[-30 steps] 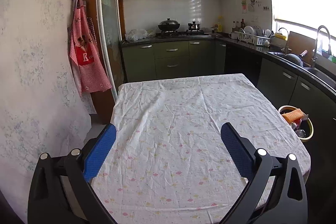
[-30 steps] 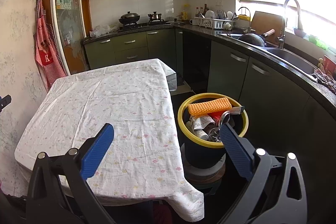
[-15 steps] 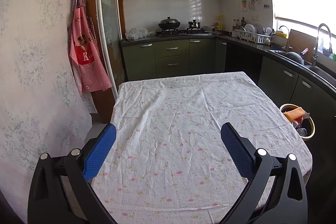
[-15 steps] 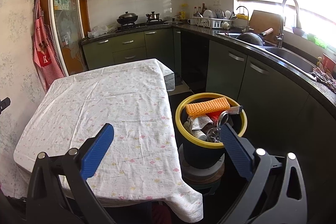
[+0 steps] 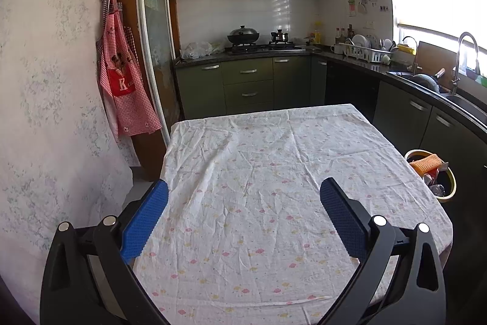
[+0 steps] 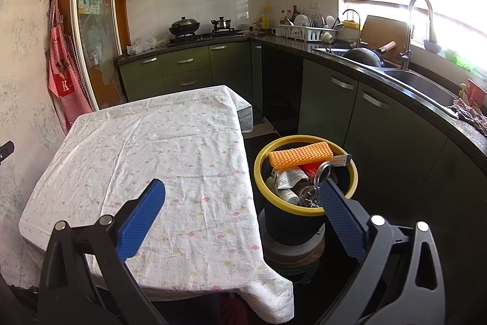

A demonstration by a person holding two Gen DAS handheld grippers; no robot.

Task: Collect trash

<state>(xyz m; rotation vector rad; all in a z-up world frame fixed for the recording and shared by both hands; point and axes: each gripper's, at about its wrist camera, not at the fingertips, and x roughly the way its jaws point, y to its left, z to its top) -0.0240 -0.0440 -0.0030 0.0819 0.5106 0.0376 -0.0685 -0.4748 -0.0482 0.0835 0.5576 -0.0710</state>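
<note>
**Kitchen, cloth-covered table, bin beside it**

Left wrist: table (image 5: 258, 188) sits slightly lower in frame than before; left gripper (image 5: 243, 197) spread wide, empty.

Right wrist: view barely shifted; right gripper (image 6: 242, 197) wide, empty. Trash bin (image 6: 304, 212) upright by the table's right edge, orange sponge (image 6: 299, 157) lying left-right on top.

My table (image 5: 426, 194) wears a wrinkled white flowered cloth (image 5: 258, 188), draped over its edges; I see only cloth on it.

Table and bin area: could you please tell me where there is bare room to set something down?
The tablecloth is bare from the apron side across to the bin side. The bin is crowded with an orange sponge and other trash.
</note>
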